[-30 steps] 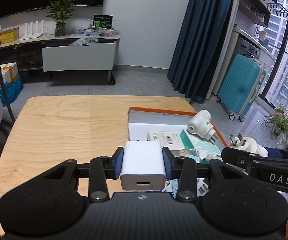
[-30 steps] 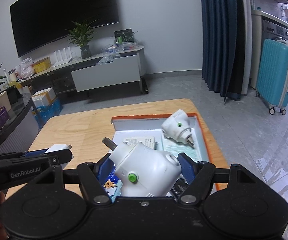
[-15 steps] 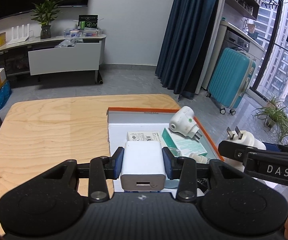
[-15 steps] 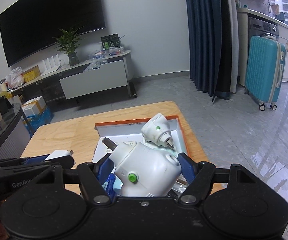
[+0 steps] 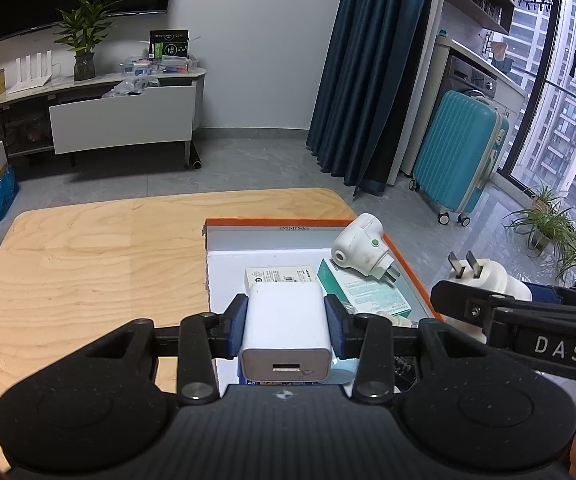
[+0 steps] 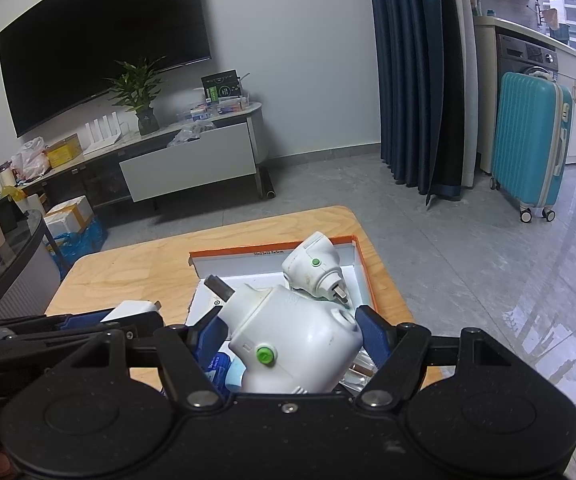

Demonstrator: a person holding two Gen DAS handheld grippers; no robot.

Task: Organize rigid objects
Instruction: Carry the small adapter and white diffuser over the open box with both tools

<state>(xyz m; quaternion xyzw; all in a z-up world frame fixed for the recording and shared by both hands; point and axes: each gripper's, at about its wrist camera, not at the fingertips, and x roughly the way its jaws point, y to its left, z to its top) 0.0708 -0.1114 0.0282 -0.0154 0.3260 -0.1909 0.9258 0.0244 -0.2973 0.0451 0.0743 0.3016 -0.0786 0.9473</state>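
Note:
My left gripper (image 5: pixel 286 326) is shut on a white USB charger (image 5: pixel 286 332), held above the near end of an orange-rimmed white box (image 5: pixel 272 223). My right gripper (image 6: pixel 288 336) is shut on a white plug adapter with a green button (image 6: pixel 291 340), also above the box (image 6: pixel 272 249); it shows at the right of the left wrist view (image 5: pixel 491 280). A second white plug adapter (image 5: pixel 361 248) lies in the box's far right corner, prongs toward me; it also shows in the right wrist view (image 6: pixel 313 270). The charger shows at the left there (image 6: pixel 130 310).
The box sits on the right half of a light wooden table (image 5: pixel 88 264) and also holds a white carton (image 5: pixel 280 274), a green-white carton (image 5: pixel 363 288) and small items hidden under the grippers. A teal suitcase (image 5: pixel 459 152) stands on the floor beyond.
Both grippers have risen and drawn back a little from the box, each keeping hold of its object. The left view has swung right, so the box sits more centrally.

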